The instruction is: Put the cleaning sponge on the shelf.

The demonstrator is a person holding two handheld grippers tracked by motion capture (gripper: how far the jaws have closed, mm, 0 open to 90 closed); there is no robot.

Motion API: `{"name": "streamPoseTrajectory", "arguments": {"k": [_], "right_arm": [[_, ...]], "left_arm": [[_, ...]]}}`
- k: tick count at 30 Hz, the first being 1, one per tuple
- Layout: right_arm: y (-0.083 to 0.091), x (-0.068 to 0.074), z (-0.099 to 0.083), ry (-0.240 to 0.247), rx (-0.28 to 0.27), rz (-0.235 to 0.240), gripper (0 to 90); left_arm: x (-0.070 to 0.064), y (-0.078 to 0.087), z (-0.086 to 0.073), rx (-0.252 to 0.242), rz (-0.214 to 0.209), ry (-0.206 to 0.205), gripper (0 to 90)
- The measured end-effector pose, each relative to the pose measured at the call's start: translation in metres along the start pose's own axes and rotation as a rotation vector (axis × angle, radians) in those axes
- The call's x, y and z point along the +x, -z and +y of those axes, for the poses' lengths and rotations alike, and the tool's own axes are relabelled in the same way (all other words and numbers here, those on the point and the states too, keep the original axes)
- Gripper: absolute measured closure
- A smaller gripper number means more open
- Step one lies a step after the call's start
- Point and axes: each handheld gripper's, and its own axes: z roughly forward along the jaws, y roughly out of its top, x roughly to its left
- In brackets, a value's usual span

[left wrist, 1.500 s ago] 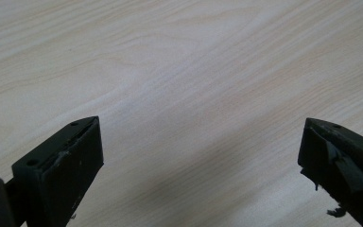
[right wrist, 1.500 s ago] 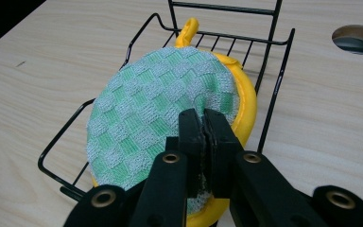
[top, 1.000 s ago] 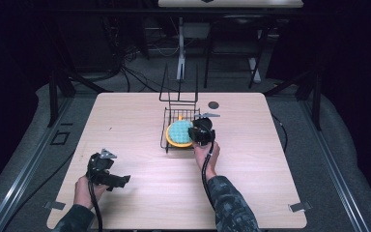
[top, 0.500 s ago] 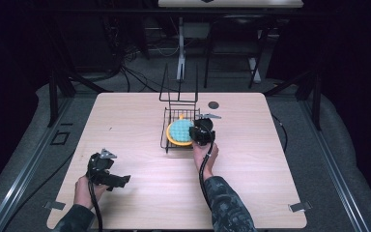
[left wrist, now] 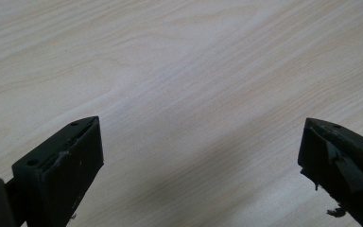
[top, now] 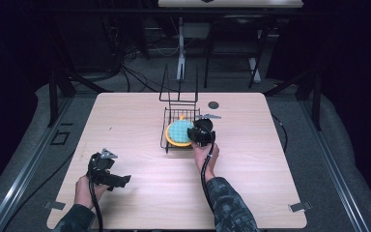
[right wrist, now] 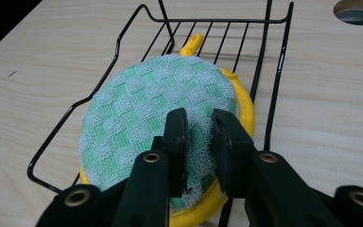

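Observation:
A round green-and-white checked cloth pad (right wrist: 146, 109) lies on a yellow pad (right wrist: 243, 118) with a small loop, inside a black wire rack (right wrist: 274, 71). My right gripper (right wrist: 199, 127) is shut on the near edge of the green pad, with its mesh bunched between the jaws. From above, the right gripper (top: 198, 133) sits at the rack's (top: 166, 140) right side, beside the green pad (top: 178, 131). My left gripper (top: 121, 181) rests near the table's front left, and it (left wrist: 201, 142) stands open over bare wood.
The wooden table (left wrist: 194, 71) has a round cable hole (top: 214, 105) behind the rack, to the right. The rack's tall wire back (top: 178, 92) rises at its far end. Dark stands and cables lie beyond the table's far edge.

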Motion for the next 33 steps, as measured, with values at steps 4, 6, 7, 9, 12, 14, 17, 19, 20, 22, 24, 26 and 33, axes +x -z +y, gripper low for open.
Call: {"name": "streamPoseTrajectory", "arguments": {"k": [4,6,7,9,12,14,17,19,20,22,24,26,33], "right_arm": [[0.003,-0.001,0.000,0.020,0.003,0.025,65.6],[0.005,0.000,0.001,0.038,0.011,0.035,59.1],[0.005,0.000,0.001,0.038,0.011,0.035,59.1],[0.008,0.003,0.002,0.045,0.015,0.032,49.1],[0.009,0.003,0.002,0.054,0.014,0.032,42.6],[0.010,0.004,0.002,0.052,0.025,0.033,35.9],[0.013,0.003,0.003,0.070,0.057,0.043,28.0],[0.017,0.001,0.003,0.081,0.060,0.054,23.9],[0.021,0.001,0.003,0.092,0.067,0.069,20.6],[0.026,0.002,0.004,0.112,0.078,0.077,18.2],[0.031,0.002,0.005,0.129,0.078,0.092,15.9],[0.034,0.002,0.005,0.136,0.078,0.099,15.5],[0.057,-0.002,0.007,0.180,0.082,0.148,11.5]], "left_arm": [[0.000,0.000,0.000,-0.002,0.000,0.006,0.7],[0.001,0.000,0.000,-0.002,0.001,0.003,0.7],[0.001,0.000,-0.001,-0.001,0.002,0.005,0.7],[0.001,0.000,-0.001,-0.005,0.007,0.006,0.7],[0.000,0.001,-0.001,-0.011,0.005,0.007,0.7],[0.000,0.001,-0.001,-0.003,0.000,0.007,0.7],[0.000,0.000,0.000,-0.004,0.001,0.003,0.7],[0.000,0.000,-0.001,-0.006,0.001,0.006,0.7],[0.000,0.001,-0.001,-0.003,0.000,0.006,0.7],[0.000,0.001,-0.001,-0.006,0.000,0.008,0.7],[0.000,0.002,-0.001,-0.006,0.000,0.005,0.7],[0.000,0.002,-0.001,-0.006,0.000,0.005,0.7],[0.000,0.001,0.000,-0.005,0.003,0.000,0.7]]}}
